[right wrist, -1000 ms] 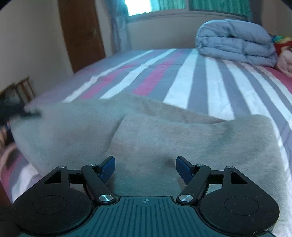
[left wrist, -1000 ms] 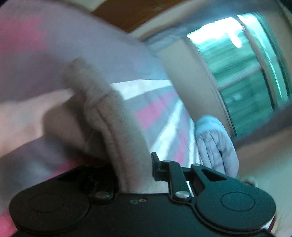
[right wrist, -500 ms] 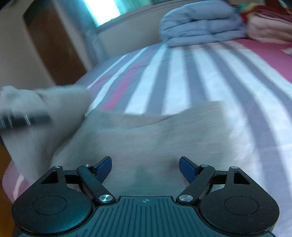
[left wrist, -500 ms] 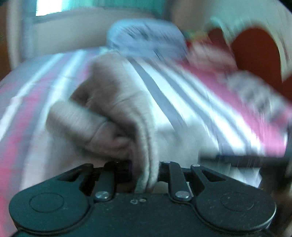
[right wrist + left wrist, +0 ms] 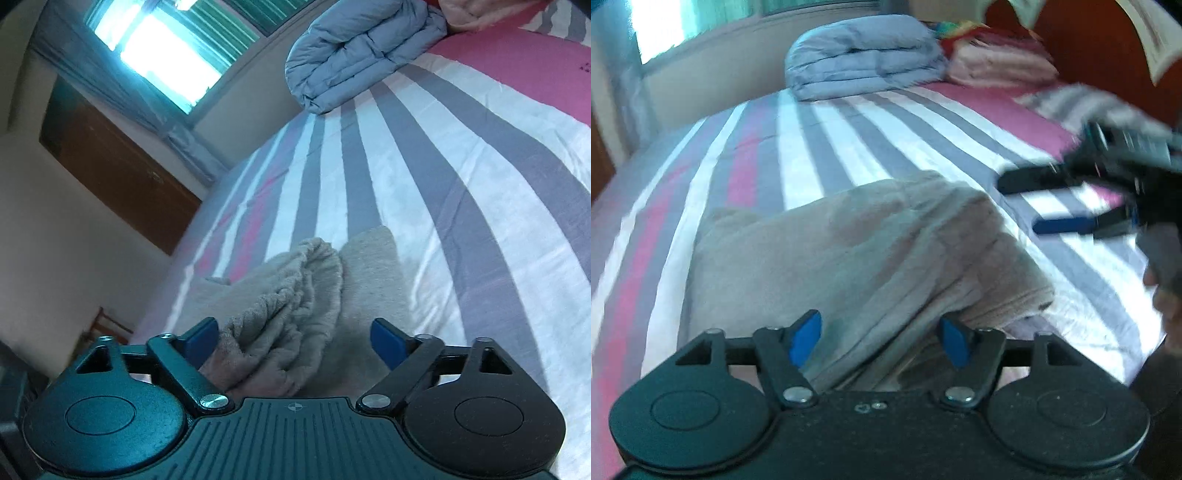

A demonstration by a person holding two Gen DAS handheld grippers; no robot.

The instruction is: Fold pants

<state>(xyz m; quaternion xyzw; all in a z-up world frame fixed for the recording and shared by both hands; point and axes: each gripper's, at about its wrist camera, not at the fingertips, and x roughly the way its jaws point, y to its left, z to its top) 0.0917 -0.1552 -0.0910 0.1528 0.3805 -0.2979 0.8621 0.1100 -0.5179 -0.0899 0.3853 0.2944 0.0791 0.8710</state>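
— So, from the left wrist? 
— The pants (image 5: 849, 258) lie folded over on the striped bed (image 5: 798, 155); the left gripper (image 5: 879, 332) has just opened, cloth loose between its jaws
— And the right wrist? 
— The right gripper (image 5: 291, 339) has just widened, gripping nothing; stacked folds beneath; likely tidying left

One pair of beige pants (image 5: 849, 258) lies folded near the front of one striped bed (image 5: 798, 155). Two grippers show: the left gripper (image 5: 881, 339) in the foreground and the right gripper (image 5: 1052, 203) at the right, each with two blue-padded fingers. At the far end sit one folded grey-blue duvet (image 5: 864, 55) and, to its right, what seems to be one pink stack (image 5: 997, 62), too blurred to count its layers. One window (image 5: 166, 55) and one wooden door (image 5: 110, 173) stand on the far left.
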